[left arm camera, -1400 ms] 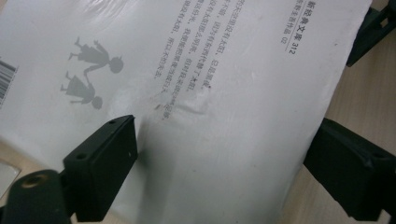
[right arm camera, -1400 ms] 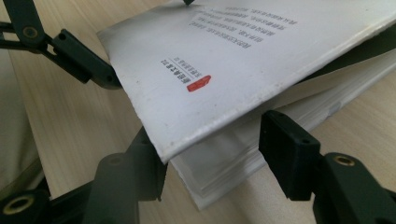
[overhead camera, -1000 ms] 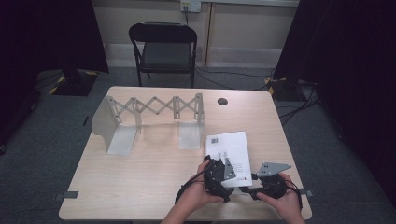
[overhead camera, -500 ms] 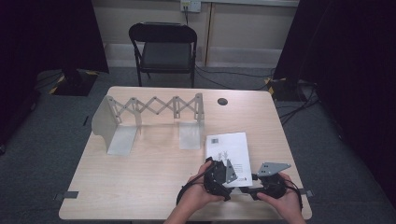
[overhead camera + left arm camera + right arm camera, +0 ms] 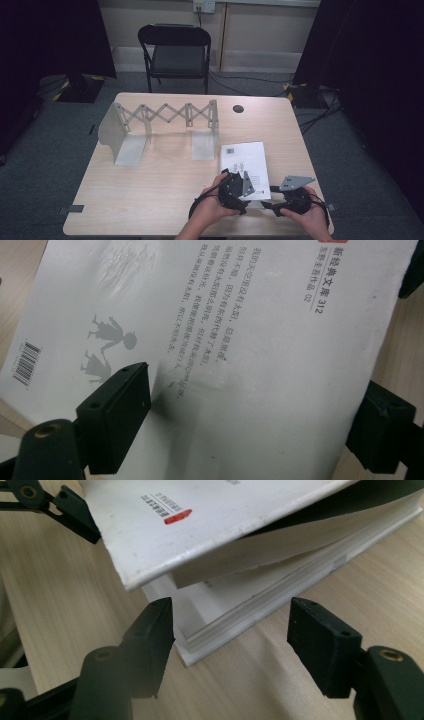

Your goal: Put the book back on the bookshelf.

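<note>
A white book (image 5: pixel 244 156) lies flat near the table's front right, back cover up with a barcode. My left gripper (image 5: pixel 249 191) is at its near edge. In the left gripper view the jaws (image 5: pixel 250 410) have just been closing, one pad over the cover (image 5: pixel 240 340), the other off its edge; they look apart, not clamped. The cover (image 5: pixel 200 520) stands lifted off the page block (image 5: pixel 280 575), with a left jaw at its corner. My right gripper (image 5: pixel 235 620) has just been opening, its pads either side of the block's near corner without touching. It reaches in from the right (image 5: pixel 266 204).
A grey metal expanding book rack (image 5: pixel 165 117) stands on the left half of the wooden table (image 5: pixel 150 190). A small dark disc (image 5: pixel 238 108) sits near the far edge. A black folding chair (image 5: pixel 175 50) stands beyond the table.
</note>
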`<state>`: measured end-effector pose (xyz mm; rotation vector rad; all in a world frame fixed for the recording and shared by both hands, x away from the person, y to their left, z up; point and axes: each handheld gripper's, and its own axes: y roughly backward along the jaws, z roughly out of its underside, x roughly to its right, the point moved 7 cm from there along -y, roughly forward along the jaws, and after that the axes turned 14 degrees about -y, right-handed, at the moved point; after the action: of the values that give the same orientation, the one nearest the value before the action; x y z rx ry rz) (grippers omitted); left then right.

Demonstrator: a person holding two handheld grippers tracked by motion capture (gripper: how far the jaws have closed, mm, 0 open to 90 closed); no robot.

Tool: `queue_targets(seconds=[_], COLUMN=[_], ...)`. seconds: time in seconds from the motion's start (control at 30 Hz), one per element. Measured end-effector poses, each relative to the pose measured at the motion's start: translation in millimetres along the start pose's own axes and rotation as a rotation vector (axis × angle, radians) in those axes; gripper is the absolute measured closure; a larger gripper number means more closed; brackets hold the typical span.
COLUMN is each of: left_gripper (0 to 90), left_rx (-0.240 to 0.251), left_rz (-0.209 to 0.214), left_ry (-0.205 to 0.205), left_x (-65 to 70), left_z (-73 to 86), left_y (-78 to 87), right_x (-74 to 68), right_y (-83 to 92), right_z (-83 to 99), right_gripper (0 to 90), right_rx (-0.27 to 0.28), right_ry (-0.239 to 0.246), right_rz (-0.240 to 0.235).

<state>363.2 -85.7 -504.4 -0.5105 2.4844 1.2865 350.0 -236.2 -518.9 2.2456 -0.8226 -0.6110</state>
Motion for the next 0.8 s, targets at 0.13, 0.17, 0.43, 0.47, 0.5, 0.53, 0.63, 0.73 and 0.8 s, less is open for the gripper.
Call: queue_targets(seconds=[0.13,0.17,0.43,0.47,0.5,0.53,0.63,0.73,0.8], left_gripper=[15.1,15.1,15.1,15.0,15.1,15.1,15.1,15.1,14.9], left_rx=[0.005,0.000,-0.002,-0.004,-0.003,-0.001,-0.007,-0.008,-0.012], left_rz=[-0.003,0.001,0.001,0.002,0.004,0.004,0.002,0.003,0.000], left_ry=[0.006,0.000,0.009,0.007,0.002,0.004,0.001,-0.002,-0.006], left_x=[0.3,0.0,0.2,0.3,0.1,0.3,0.2,0.5,0.8], left_z=[-0.4,0.0,-1.2,-1.2,-1.2,-1.5,-1.6,-1.7,-1.7], left_y=[-0.4,0.0,-0.6,-0.6,-0.8,-1.0,-0.9,-1.3,-1.6], right_x=[1.9,2.1,-2.0,-2.1,-1.7,-1.0,0.4,0.6,-0.7], right_y=[-0.9,-1.4,-1.1,-0.1,0.3,0.0,-2.4,-5.3,-7.5], right_z=[0.4,0.4,-4.9,-5.6,-6.1,-6.1,-5.9,-8.0,-9.0], right_gripper=[36.2,36.1,36.2,36.2,36.3,36.6,36.9,37.2,37.1], right_rx=[0.002,0.001,0.012,0.017,0.022,0.022,0.020,0.031,0.026], right_ry=[-0.003,-0.007,-0.008,-0.009,-0.012,-0.015,-0.023,-0.024,-0.031], right_rz=[0.011,0.012,-0.011,-0.012,-0.010,-0.007,-0.007,-0.008,-0.008])
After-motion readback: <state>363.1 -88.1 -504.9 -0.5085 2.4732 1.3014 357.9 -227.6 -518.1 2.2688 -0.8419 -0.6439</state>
